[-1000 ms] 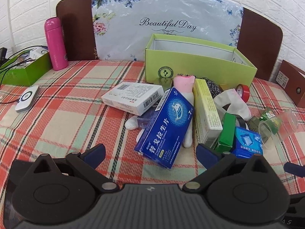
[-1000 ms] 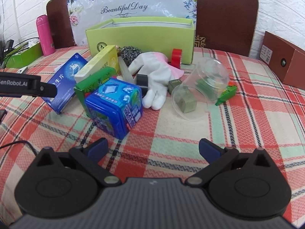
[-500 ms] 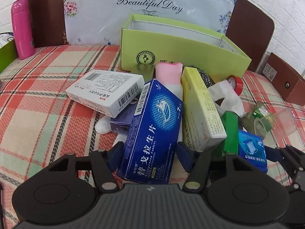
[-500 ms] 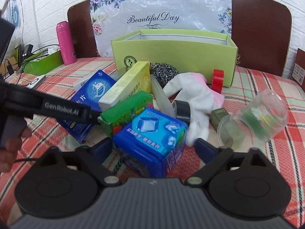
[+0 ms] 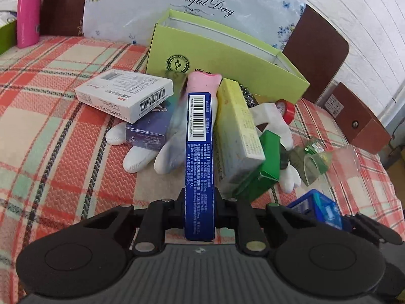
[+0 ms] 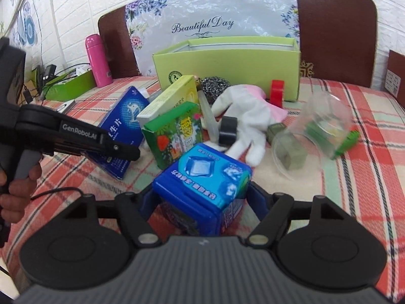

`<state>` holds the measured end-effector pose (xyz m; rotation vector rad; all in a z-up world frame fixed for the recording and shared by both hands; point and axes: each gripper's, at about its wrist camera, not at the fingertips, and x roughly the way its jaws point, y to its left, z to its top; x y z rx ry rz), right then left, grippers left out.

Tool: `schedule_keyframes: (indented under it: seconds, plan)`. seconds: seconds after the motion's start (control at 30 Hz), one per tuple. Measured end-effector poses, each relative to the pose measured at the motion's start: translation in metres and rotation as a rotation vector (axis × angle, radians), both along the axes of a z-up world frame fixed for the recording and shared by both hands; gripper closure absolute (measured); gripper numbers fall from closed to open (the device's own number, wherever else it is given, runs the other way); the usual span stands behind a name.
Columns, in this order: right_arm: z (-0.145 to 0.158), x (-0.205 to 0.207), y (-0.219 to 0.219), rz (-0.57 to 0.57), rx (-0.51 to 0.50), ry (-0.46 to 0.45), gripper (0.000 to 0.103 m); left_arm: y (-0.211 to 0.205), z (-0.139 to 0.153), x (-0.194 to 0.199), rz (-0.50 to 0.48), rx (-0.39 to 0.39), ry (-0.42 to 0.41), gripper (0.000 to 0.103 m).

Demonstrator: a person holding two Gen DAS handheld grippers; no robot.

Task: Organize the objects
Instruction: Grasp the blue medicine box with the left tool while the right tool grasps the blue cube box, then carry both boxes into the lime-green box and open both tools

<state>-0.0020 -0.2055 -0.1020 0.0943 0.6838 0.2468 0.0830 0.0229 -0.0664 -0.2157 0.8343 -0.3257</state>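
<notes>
Stock on the plaid tabletop (image 5: 50, 131), as I read it from my station: a clutter of cartons, white gloves (image 6: 249, 116), a tipped clear cup (image 6: 316, 131) and red tape (image 6: 278, 91), all lying just in front of the open green box (image 6: 227, 68). My left tool (image 5: 199, 204) has just been closing and now clamps the thin blue medicine carton (image 5: 199, 157) edge-up between its pads, jaws nearly together. My right tool (image 6: 200, 204) has also just been closing; its jaws stand fairly wide around the blue tin (image 6: 202, 182), and I judge they are pressing its sides, though the contact is partly hidden. Step in hand: pick-up of two items at once. Next move, in my judgement: lift both clear of the pile without dragging the neighbouring yellow carton (image 5: 238, 129), then carry them over the green box's near wall.
</notes>
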Motion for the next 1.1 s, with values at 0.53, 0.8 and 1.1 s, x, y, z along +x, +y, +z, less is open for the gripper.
schedule_keyframes:
  seconds: [0.53, 0.8, 1.1]
  plan:
    - [0.078, 0.024, -0.04, -0.02, 0.054, -0.253, 0.03, -0.018, 0.09, -0.001, -0.109, -0.071, -0.234, 0.086]
    - [0.099, 0.106, -0.036, -0.088, 0.049, -0.279, 0.03, -0.016, 0.108, 0.049, -0.054, -0.12, -0.286, 0.086]
    - [0.082, 0.215, -0.004, -0.13, -0.032, -0.22, 0.03, -0.008, 0.11, 0.137, 0.027, -0.136, -0.303, 0.086]
